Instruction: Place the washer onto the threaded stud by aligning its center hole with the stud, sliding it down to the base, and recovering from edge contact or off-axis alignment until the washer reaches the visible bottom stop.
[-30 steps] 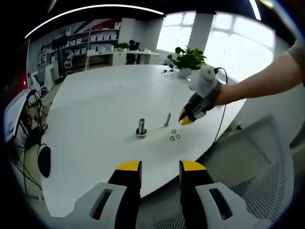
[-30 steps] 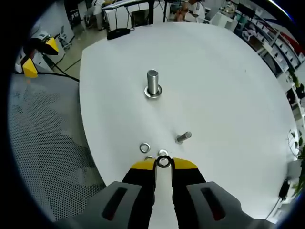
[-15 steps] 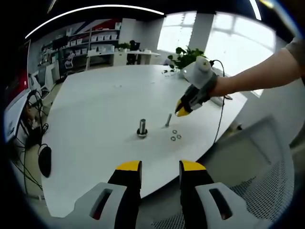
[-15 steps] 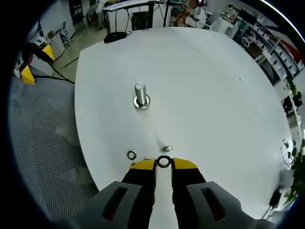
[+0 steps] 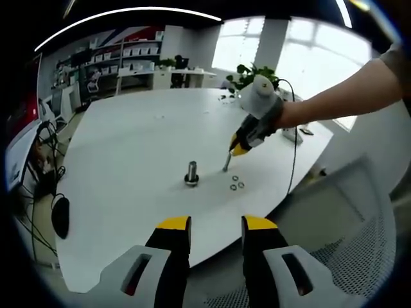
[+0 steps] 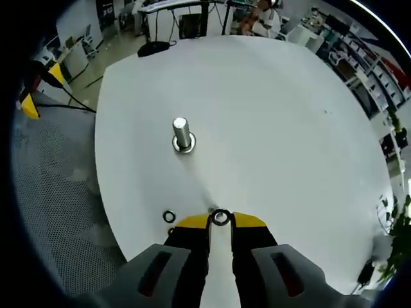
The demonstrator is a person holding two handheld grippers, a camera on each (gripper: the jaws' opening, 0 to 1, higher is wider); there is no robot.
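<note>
Presently, findings as observed:
Table: white round table point(image 6: 276, 128), viewed from its near edge in both gripper views.
Stud: threaded stud point(image 6: 182, 134) stands upright on its base flange, well apart from the table edge; seen also in the left gripper view point(image 5: 191, 173).
Right gripper: right gripper point(image 6: 220, 220) has its yellow-tipped jaws drawn close together, pinching a washer point(image 6: 220, 217) between the tips. The washer is held above the table, nearer than the stud and apart from it, not yet on the stud.
Right gripper, from the left gripper view: it point(image 5: 237, 149) hangs over the table, to the right of the stud, carried by a person's hand and forearm entering from the right.
Bolt: a loose bolt point(image 5: 226, 161) lies on the table just below that gripper's tip; whether they touch cannot be told.
Spare washers: two spare washers point(image 5: 236, 186) lie side by side on the table, near and right of the stud.
Left gripper: left gripper point(image 5: 216, 224) is off the table's near edge, its jaws apart with nothing between them.
</note>
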